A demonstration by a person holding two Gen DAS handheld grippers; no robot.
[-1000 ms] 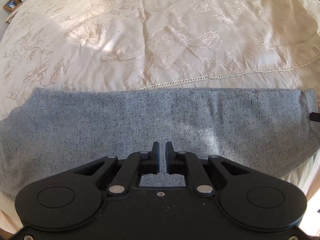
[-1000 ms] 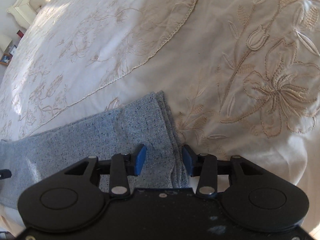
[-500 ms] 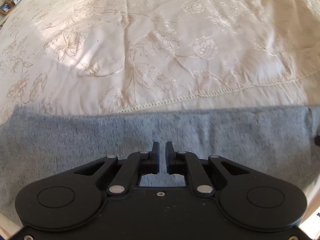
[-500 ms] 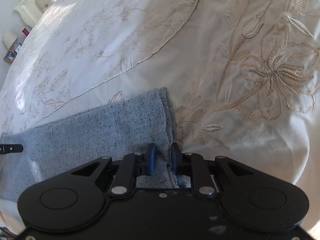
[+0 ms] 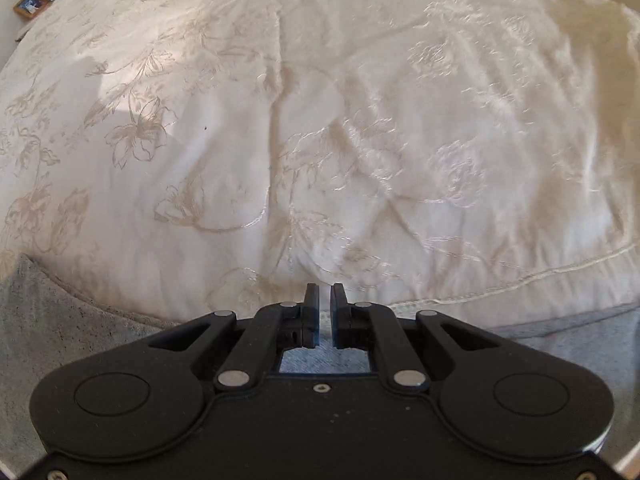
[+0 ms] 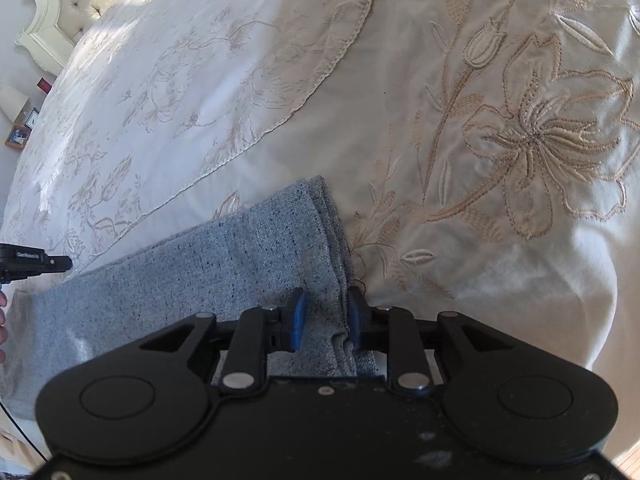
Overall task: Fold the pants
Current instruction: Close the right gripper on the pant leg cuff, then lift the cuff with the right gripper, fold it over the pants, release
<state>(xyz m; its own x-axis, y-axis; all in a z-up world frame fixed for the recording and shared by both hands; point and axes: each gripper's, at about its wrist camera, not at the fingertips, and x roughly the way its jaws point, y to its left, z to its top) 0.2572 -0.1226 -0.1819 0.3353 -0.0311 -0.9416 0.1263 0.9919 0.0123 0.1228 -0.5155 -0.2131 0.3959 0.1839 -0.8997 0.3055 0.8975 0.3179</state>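
Observation:
Grey-blue pants (image 6: pixel 200 280) lie folded lengthwise across a cream embroidered bedspread (image 6: pixel 480 80). My right gripper (image 6: pixel 326 308) points down at their hem end. Its jaws are opening, and the stacked hem edges sit between the blue pads (image 6: pixel 298 320) without being squeezed. My left gripper (image 5: pixel 324 296) hovers at the far long edge of the pants (image 5: pixel 60 340), fingertips over the bedspread (image 5: pixel 360 140). Its jaws are nearly together, a thin slit between them with nothing in it. The left gripper's tip (image 6: pixel 60 264) also shows at the left edge of the right wrist view.
A tufted headboard (image 6: pixel 72 0) stands at the far end of the bed. A nightstand with a picture frame (image 5: pixel 30 2) and a clock is beside it. A person's fingers (image 6: pixel 2 320) show at the left edge. Beyond the pants, the bedspread stretches wide.
My left gripper moved from over the middle of the pants to their far edge. My right gripper closed on the hem, then spread wider again.

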